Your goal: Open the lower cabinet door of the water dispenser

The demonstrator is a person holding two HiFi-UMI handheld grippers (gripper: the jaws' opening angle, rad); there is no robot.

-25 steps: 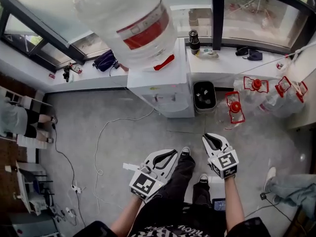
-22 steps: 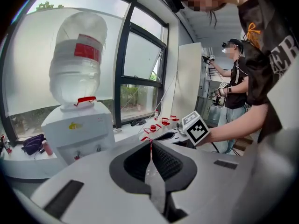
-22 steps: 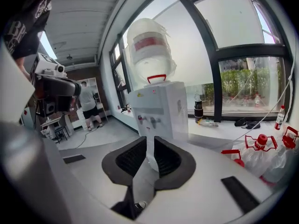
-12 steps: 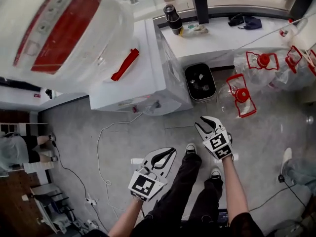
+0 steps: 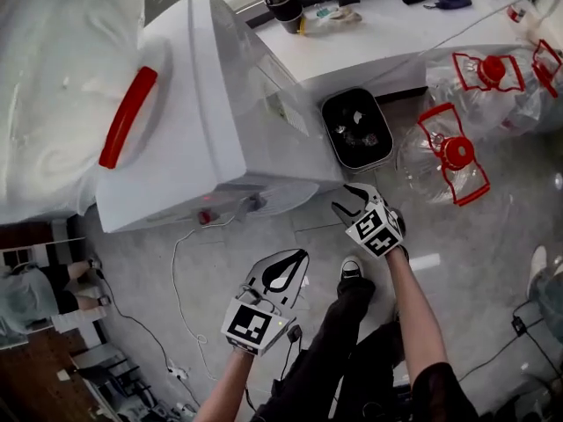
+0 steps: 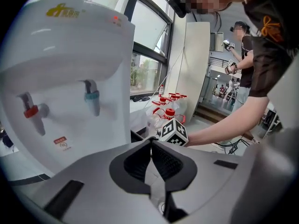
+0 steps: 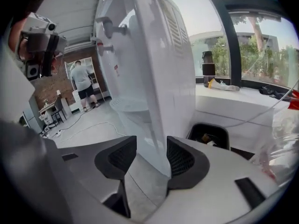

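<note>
Grey concrete floor [image 5: 493,262] runs up to a white window ledge [image 5: 396,33], and against that ledge stands the tall white plastic water dispenser [image 5: 220,104], straight ahead of both grippers. Its lower cabinet front can't be made out from above, and in the left gripper view it sits hidden behind the gripper's own body, below the red tap [image 6: 32,112] and the blue tap [image 6: 92,97]. The right gripper [image 5: 343,199] is held near the dispenser's corner. Its jaws stand apart, having just been opening, with nothing gripped, only the cabinet's white edge [image 7: 159,78] rising just beyond the gap. The left gripper [image 5: 299,258] hangs farther back from the dispenser, behind and left of the right one, jaws tipped together and empty. Atop the dispenser, above and left of both grippers, lies a big clear water bottle [image 5: 62,104] with a red handle. Beyond the right gripper sits a black waste bin [image 5: 325,128], and farther to its right are empty clear bottles with red caps [image 5: 453,152]. A thin white cable [image 5: 176,271] trails across the floor to the left gripper's left.
</note>
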